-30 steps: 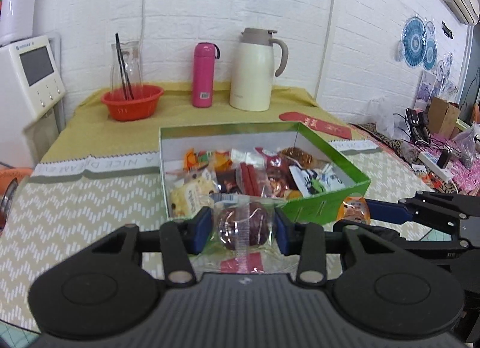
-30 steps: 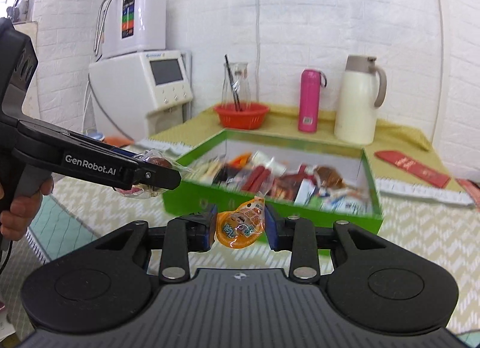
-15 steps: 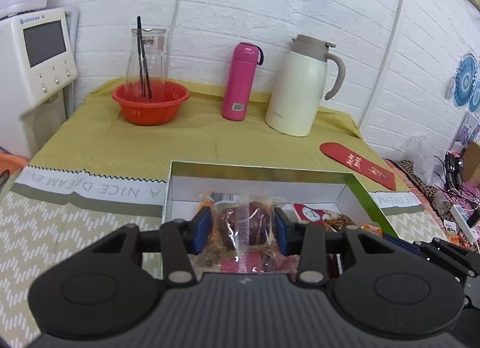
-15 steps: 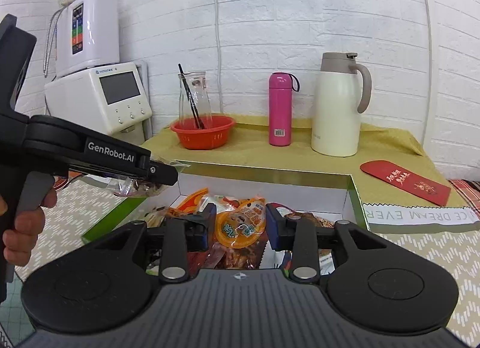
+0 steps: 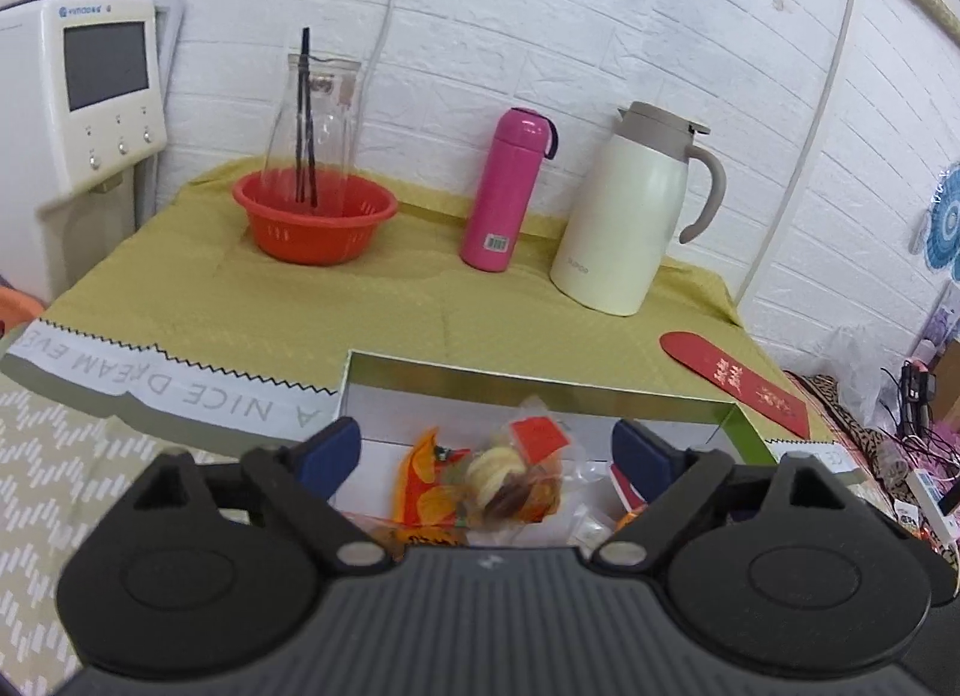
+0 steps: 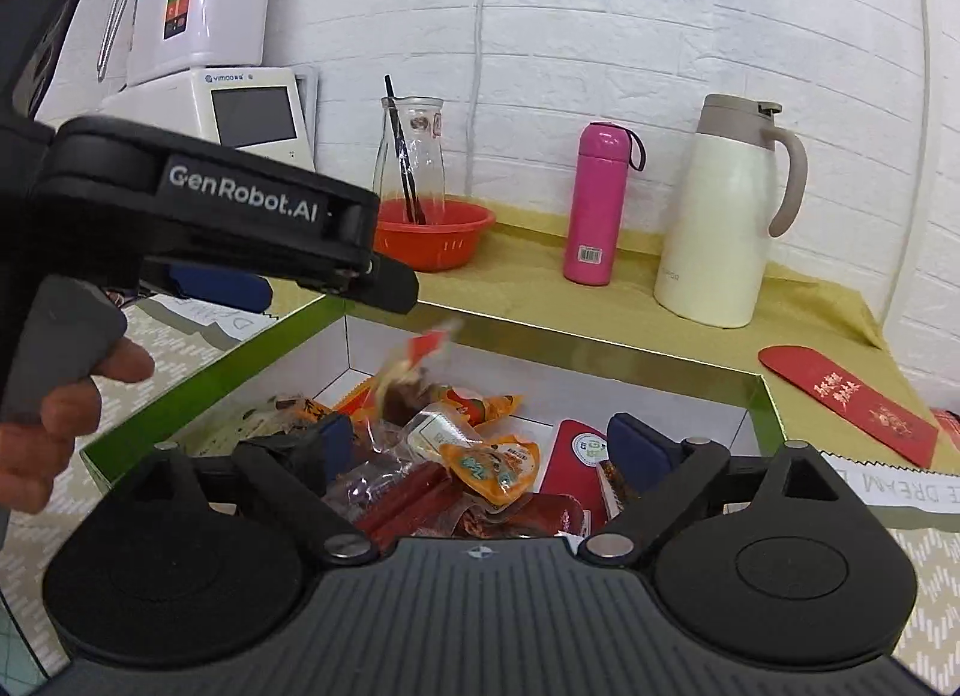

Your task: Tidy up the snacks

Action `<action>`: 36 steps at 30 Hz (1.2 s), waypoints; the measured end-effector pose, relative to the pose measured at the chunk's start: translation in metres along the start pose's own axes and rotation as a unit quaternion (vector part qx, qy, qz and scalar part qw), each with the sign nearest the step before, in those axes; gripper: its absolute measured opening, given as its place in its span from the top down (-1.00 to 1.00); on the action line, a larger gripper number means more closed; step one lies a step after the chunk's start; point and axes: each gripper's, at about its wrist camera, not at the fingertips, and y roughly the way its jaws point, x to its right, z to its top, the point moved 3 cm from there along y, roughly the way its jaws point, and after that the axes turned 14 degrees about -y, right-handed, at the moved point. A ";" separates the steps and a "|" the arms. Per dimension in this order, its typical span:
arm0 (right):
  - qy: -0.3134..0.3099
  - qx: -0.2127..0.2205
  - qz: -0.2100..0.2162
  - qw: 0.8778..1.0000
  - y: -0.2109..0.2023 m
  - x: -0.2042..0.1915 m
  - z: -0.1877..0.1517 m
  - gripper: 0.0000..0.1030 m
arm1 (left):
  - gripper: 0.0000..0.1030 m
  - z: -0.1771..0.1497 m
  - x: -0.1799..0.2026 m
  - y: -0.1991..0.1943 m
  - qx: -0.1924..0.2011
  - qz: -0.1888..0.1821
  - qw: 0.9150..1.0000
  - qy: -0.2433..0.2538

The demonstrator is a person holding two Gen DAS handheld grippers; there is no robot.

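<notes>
Both grippers are hanging over the box (image 6: 762, 396), the landmark for everything here; it is sitting open on the table (image 5: 54, 456), green outside, white inside.

Right gripper (image 6: 495, 447): jaws have just been opening and are now standing wide, nothing pressed between the blue pads (image 6: 636, 447). The orange packet (image 6: 495, 471) is lying in the box among the other snacks (image 6: 420, 492), between the pads but touching neither.

Left gripper (image 5: 486, 450): jaws have also just been opening and are gaping wide, pads clear of everything. The clear-wrapped cake (image 5: 519, 474), blurred, is showing between them inside the box, over an orange wrapper (image 5: 420, 492). From the right wrist view the same cake (image 6: 414, 372) is appearing smeared, just below the left gripper's tip (image 6: 390, 282) and above the snack pile; whether it is resting on the pile I cannot tell. A hand (image 6: 54, 408) is gripping that tool's handle, at the box's near-left corner.

Beyond the box's far wall, on the yellow-green cloth (image 5: 240, 288):
- red envelope (image 5: 735, 381) lying flat, off the far-right corner
- white jug (image 5: 630, 216) standing upright, behind the box to the right
- pink flask (image 5: 507, 189) just left of the jug
- red basket (image 5: 315, 216) further left, with a glass carafe (image 5: 312, 126) standing in it

Left of the table, past the box, a white machine (image 5: 78, 96) with a screen is standing against the brick wall.
</notes>
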 end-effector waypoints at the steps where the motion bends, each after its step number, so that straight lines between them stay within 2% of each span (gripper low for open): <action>1: 0.000 -0.001 0.001 1.000 -0.002 0.000 -0.001 -1.00 | -0.74 0.000 0.001 -0.001 -0.002 0.004 1.000 0.002; 7: 0.018 -0.002 -0.001 1.000 -0.021 0.002 -0.001 -1.00 | -0.74 -0.006 0.002 -0.021 0.011 0.021 0.999 0.022; 11: 0.037 0.006 -0.003 0.999 -0.047 0.004 0.001 -1.00 | -0.74 -0.013 0.005 -0.052 0.029 0.019 0.999 0.037; 18: 0.069 0.003 -0.024 0.997 -0.109 0.006 -0.007 -1.00 | -0.74 -0.041 0.005 -0.115 0.058 0.041 0.994 0.080; 22: 0.068 0.002 -0.033 0.997 -0.145 0.001 -0.020 -1.00 | -0.74 -0.067 -0.002 -0.146 0.043 0.057 0.994 0.087; 27: 0.068 -0.018 -0.042 0.997 -0.179 -0.007 -0.040 -1.00 | -0.74 -0.093 -0.012 -0.180 0.028 0.060 0.996 0.062; 30: 0.063 -0.022 -0.054 0.996 -0.190 -0.014 -0.051 -1.00 | -0.74 -0.107 -0.010 -0.195 0.038 0.074 0.993 0.081; 36: 0.065 -0.027 -0.059 0.996 -0.201 -0.025 -0.068 -1.00 | -0.74 -0.133 -0.008 -0.215 0.032 0.074 0.991 0.106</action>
